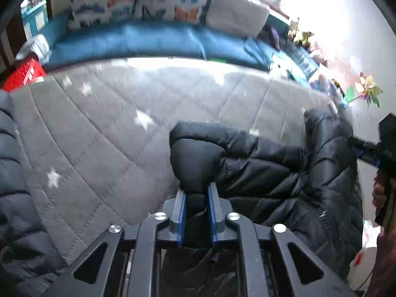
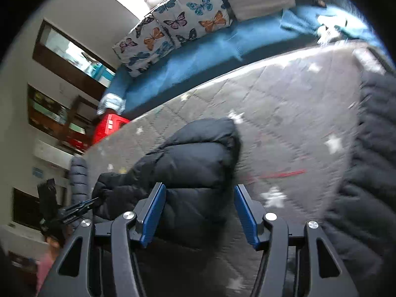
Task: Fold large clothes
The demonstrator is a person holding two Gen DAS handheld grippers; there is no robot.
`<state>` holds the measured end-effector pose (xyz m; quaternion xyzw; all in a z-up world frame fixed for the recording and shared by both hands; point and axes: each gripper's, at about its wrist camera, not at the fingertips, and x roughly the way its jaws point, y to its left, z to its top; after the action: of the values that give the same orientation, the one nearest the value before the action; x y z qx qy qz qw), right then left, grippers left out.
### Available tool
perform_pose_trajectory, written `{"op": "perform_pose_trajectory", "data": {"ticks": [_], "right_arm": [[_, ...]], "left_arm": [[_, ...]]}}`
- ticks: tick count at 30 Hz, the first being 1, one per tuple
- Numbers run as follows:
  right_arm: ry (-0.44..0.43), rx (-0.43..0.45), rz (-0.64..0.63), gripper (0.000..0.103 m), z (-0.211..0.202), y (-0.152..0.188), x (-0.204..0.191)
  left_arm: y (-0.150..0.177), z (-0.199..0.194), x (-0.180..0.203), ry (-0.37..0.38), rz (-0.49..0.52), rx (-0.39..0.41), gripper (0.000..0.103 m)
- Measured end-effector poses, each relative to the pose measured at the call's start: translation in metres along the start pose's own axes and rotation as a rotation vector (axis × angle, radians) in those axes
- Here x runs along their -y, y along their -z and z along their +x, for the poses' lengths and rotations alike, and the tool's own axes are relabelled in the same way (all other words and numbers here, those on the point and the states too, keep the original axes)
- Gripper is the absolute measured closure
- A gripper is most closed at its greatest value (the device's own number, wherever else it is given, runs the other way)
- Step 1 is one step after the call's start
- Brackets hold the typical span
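A black quilted puffer jacket (image 1: 277, 170) lies on a grey quilt with white stars (image 1: 118, 123). My left gripper (image 1: 196, 193) is shut on a bunched end of the jacket, which bulges out past the fingertips. In the right wrist view my right gripper (image 2: 199, 190) is open, its blue-padded fingers (image 2: 154, 212) standing either side of a puffy fold of the jacket (image 2: 193, 163) without pinching it. The left gripper also shows in the right wrist view (image 2: 84, 205), gripping the jacket's far end. More of the jacket (image 2: 366, 173) lies at the right.
A blue sofa (image 1: 138, 42) with butterfly cushions (image 1: 148, 0) runs behind the quilt (image 2: 284, 104). A red crate (image 1: 23, 74) sits at the quilt's left corner. A pinwheel and toys (image 1: 366, 91) stand at the right. Dark shelves (image 2: 61, 113) line the wall.
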<state>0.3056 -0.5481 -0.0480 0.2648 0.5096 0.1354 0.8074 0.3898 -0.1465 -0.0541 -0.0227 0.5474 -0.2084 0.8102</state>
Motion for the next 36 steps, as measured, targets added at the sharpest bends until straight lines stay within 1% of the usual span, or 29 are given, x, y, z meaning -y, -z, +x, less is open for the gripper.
{"op": "perform_pose_trajectory", "data": {"ticks": [1,2,3,4,6,7,8,9,10,11,12,13,14,16,17,20,22,23,26,29,31,32,33,34,35,36], "right_arm": [[-0.012,0.006,-0.005,0.053,0.000,0.001,-0.004],[0.002,0.041,-0.037,0.061,-0.005,0.002,-0.011],[0.005,0.073,-0.082,0.067,-0.012,0.002,-0.020],[0.006,0.105,-0.113,0.070,-0.020,0.002,-0.028],[0.015,0.162,-0.167,0.070,-0.032,0.003,-0.041],[0.049,0.180,-0.194,0.070,-0.034,0.002,-0.045],[0.085,0.182,-0.206,0.070,-0.032,0.000,-0.046],[0.132,0.153,-0.197,0.066,-0.023,-0.001,-0.044],[0.152,0.118,-0.169,0.060,-0.015,-0.003,-0.038],[0.167,0.093,-0.139,0.060,-0.009,-0.005,-0.033],[0.176,0.073,-0.102,0.060,-0.004,-0.003,-0.026],[0.178,0.065,-0.085,0.060,-0.002,-0.001,-0.022],[0.189,0.054,-0.082,0.060,-0.003,0.000,-0.019],[0.277,0.035,-0.112,0.060,-0.004,0.004,-0.021],[0.290,0.023,-0.128,0.060,-0.006,0.006,-0.024],[0.287,-0.017,-0.143,0.060,-0.013,0.013,-0.030],[0.283,-0.042,-0.166,0.060,-0.020,0.020,-0.038],[0.287,-0.047,-0.181,0.060,-0.023,0.021,-0.043],[0.289,-0.045,-0.215,0.060,-0.041,0.034,-0.057],[0.291,-0.032,-0.233,0.060,-0.066,0.049,-0.070],[0.298,-0.019,-0.256,0.060,-0.084,0.059,-0.080],[0.304,-0.015,-0.263,0.060,-0.090,0.063,-0.084],[0.307,-0.008,-0.269,0.058,-0.099,0.071,-0.087],[0.309,-0.002,-0.265,0.055,-0.109,0.080,-0.089],[0.312,-0.002,-0.261,0.048,-0.112,0.086,-0.091],[0.306,-0.002,-0.268,0.042,-0.119,0.101,-0.090]], "left_arm": [[-0.003,-0.010,0.004,-0.002,0.007,0.044,0.090],[-0.004,-0.021,0.007,-0.009,0.015,0.081,0.091],[-0.007,-0.039,0.012,-0.037,0.038,0.154,0.091],[-0.009,-0.052,0.015,-0.063,0.047,0.200,0.091],[-0.015,-0.088,0.016,-0.125,0.052,0.348,0.091],[-0.017,-0.099,0.012,-0.157,0.039,0.389,0.091],[-0.021,-0.105,0.004,-0.191,0.011,0.407,0.091],[-0.026,-0.103,-0.006,-0.207,-0.021,0.394,0.090],[-0.031,-0.092,-0.021,-0.217,-0.068,0.347,0.088],[-0.033,-0.083,-0.031,-0.211,-0.091,0.305,0.086],[-0.034,-0.067,-0.043,-0.201,-0.117,0.236,0.084],[-0.033,-0.055,-0.052,-0.199,-0.140,0.184,0.084],[-0.030,-0.042,-0.062,-0.212,-0.169,0.128,0.084],[-0.025,-0.029,-0.068,-0.245,-0.185,0.083,0.084],[-0.023,-0.028,-0.073,-0.241,-0.187,0.077,0.084],[-0.018,-0.035,-0.067,-0.204,-0.198,0.070,0.084],[-0.014,-0.052,-0.059,-0.203,-0.176,0.084,0.084],[-0.009,-0.063,-0.065,-0.211,-0.162,0.093,0.084],[0.010,-0.095,-0.051,-0.230,-0.113,0.115,0.084],[0.036,-0.148,-0.051,-0.233,-0.090,0.112,0.083],[0.054,-0.168,-0.045,-0.231,-0.079,0.106,0.082],[0.067,-0.181,-0.042,-0.236,-0.072,0.104,0.079],[0.080,-0.191,-0.040,-0.248,-0.071,0.100,0.067],[0.096,-0.202,-0.038,-0.251,-0.072,0.102,0.059],[0.109,-0.213,-0.037,-0.245,-0.069,0.109,0.041],[0.126,-0.223,-0.035,-0.240,-0.068,0.122,0.028]]}}
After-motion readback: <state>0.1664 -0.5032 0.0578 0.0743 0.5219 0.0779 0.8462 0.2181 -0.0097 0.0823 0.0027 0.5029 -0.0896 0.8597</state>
